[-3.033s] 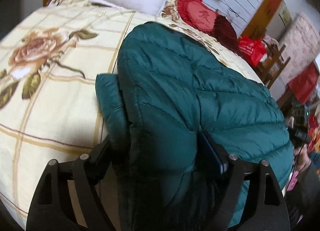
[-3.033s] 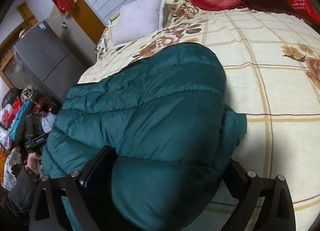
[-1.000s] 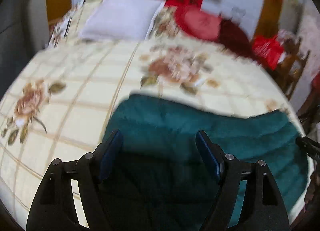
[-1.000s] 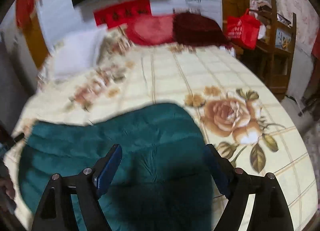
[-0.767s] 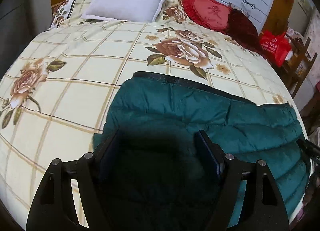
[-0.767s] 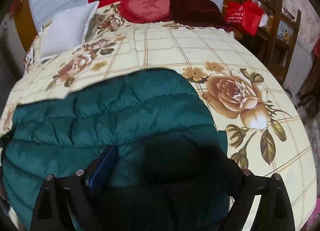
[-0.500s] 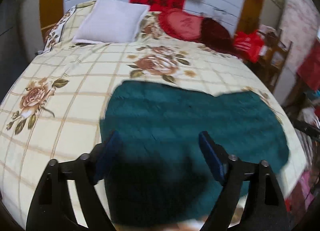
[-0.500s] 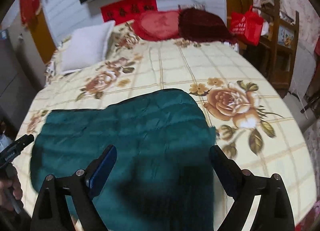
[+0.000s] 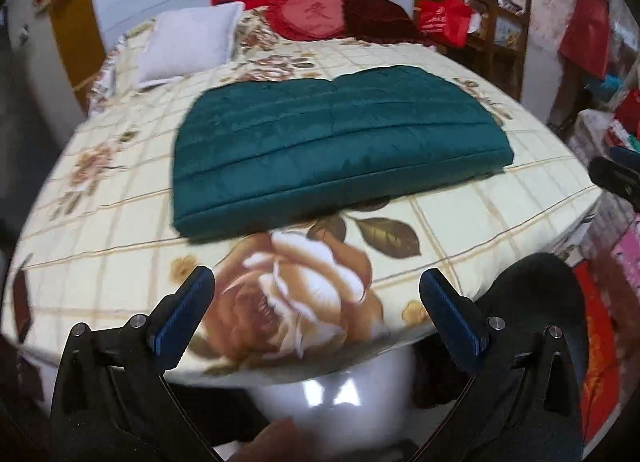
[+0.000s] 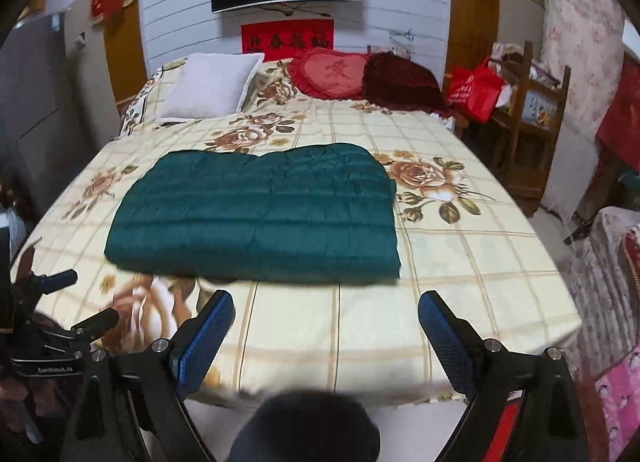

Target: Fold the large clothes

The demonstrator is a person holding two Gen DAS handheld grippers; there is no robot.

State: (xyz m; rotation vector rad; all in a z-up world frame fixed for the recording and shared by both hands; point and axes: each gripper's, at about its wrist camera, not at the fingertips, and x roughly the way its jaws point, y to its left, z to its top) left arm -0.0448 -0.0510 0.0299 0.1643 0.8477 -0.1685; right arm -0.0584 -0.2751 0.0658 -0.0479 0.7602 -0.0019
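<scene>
The dark green quilted jacket (image 9: 332, 138) lies folded into a flat rectangle on the floral bed cover (image 9: 480, 222); the right wrist view shows the jacket (image 10: 260, 214) at mid-bed. My left gripper (image 9: 314, 282) hangs over the bed's near edge, well short of the jacket, its jaws opening with nothing between them. My right gripper (image 10: 326, 302) stands open and empty, also back from the jacket, over the bed cover (image 10: 460, 282). Each view catches the other tool at its edge: the left gripper (image 10: 60, 322) and the right gripper (image 9: 616, 178).
A white pillow (image 10: 212, 86), a red heart cushion (image 10: 332, 74) and a dark red cushion (image 10: 400, 82) lie at the head of the bed. A red bag (image 10: 472, 94) and wooden shelf (image 10: 532, 110) stand to the right. The person's dark leg (image 9: 532, 302) is by the bed's corner.
Both grippers have let go of the jacket and pulled back toward the foot of the bed. The jacket now lies flat and folded, far ahead of the fingers. Both jaws have widened.
</scene>
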